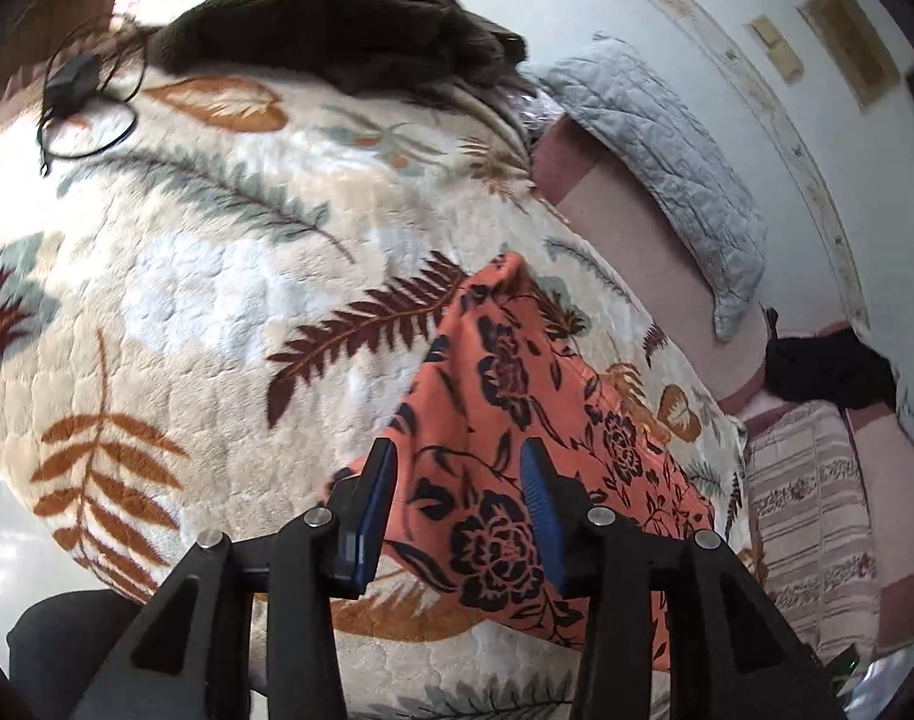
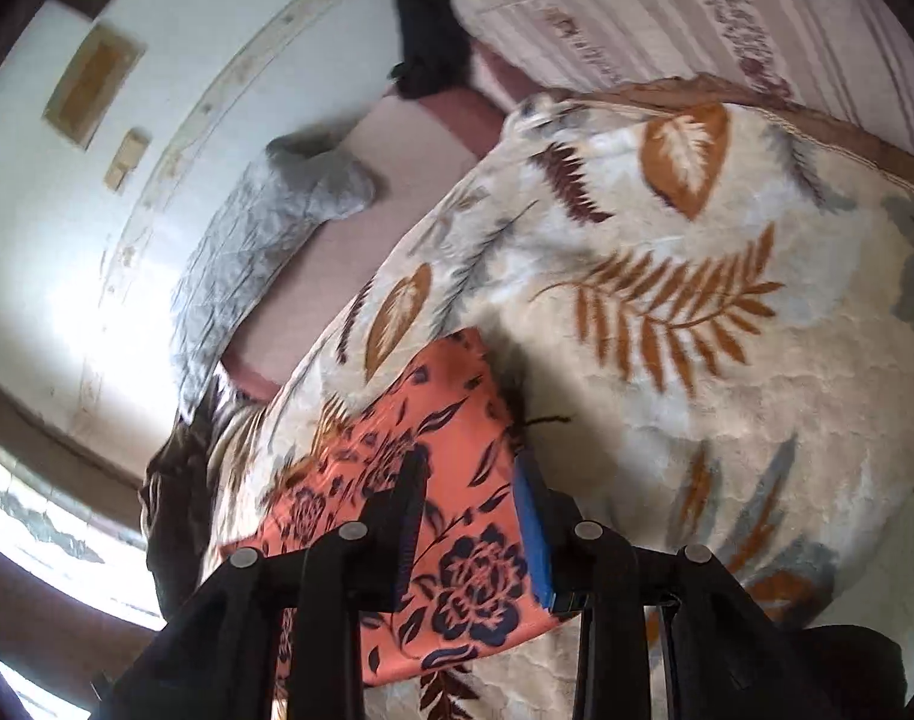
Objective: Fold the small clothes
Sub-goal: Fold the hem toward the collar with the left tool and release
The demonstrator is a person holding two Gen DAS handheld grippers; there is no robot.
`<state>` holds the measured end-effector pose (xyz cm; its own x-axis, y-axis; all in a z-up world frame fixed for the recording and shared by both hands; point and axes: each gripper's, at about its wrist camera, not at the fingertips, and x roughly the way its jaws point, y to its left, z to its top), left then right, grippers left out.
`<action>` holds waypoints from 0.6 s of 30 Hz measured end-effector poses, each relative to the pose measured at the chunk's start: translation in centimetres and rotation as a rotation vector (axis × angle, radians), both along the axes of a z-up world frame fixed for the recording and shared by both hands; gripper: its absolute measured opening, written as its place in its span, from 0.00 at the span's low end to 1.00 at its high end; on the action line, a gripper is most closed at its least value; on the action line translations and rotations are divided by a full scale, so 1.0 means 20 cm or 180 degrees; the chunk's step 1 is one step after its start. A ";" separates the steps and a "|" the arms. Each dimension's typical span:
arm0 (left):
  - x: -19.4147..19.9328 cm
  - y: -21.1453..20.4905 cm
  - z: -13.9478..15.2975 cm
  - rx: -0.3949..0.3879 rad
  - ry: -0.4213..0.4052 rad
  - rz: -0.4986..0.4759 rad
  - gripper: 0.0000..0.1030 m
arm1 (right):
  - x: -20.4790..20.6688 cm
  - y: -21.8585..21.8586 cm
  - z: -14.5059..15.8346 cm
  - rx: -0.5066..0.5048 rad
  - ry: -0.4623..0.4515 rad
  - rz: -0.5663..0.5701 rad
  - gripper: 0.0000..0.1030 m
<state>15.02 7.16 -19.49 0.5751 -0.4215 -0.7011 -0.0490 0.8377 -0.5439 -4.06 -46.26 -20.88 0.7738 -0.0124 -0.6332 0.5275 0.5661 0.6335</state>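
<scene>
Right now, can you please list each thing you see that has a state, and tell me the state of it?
Orange floral cloth: folded, lying on the blanket, no gripper pads pressing it.
Left gripper: open, above the cloth.
Right gripper: open, above the cloth.
Leaf-print blanket: spread flat.
Dark brown garment: crumpled, not folded.
Black cable: loosely coiled on the blanket.
Grey quilted pillow: lying along the wall.

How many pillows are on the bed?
2 in view. A grey quilted pillow lies by the wall, and a striped floral pillow sits past the leaf-print blanket, near a black garment. More may be hidden.
</scene>
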 end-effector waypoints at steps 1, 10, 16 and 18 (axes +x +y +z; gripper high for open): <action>0.00 -0.06 0.01 0.0125 -0.0047 -0.0098 0.48 | 0.05 0.08 -0.01 -0.0056 0.0017 0.0185 0.32; 0.06 -0.42 -0.27 0.1706 0.0139 -0.0725 0.67 | 0.25 0.37 -0.36 -0.0063 0.0833 0.0910 0.31; 0.18 -0.41 -0.06 0.1430 -0.0013 -0.0674 0.72 | 0.49 0.37 -0.17 -0.0295 0.0619 0.1019 0.32; 0.28 -0.40 -0.07 0.1526 0.0036 -0.0629 0.75 | 0.65 0.40 -0.16 -0.0285 0.0627 0.1135 0.32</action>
<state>20.54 -0.93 -20.82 0.5083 -0.1512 -0.8478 0.1318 0.9865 -0.0970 8.84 -38.34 -24.13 0.6038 0.1727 -0.7782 0.3946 0.7835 0.4800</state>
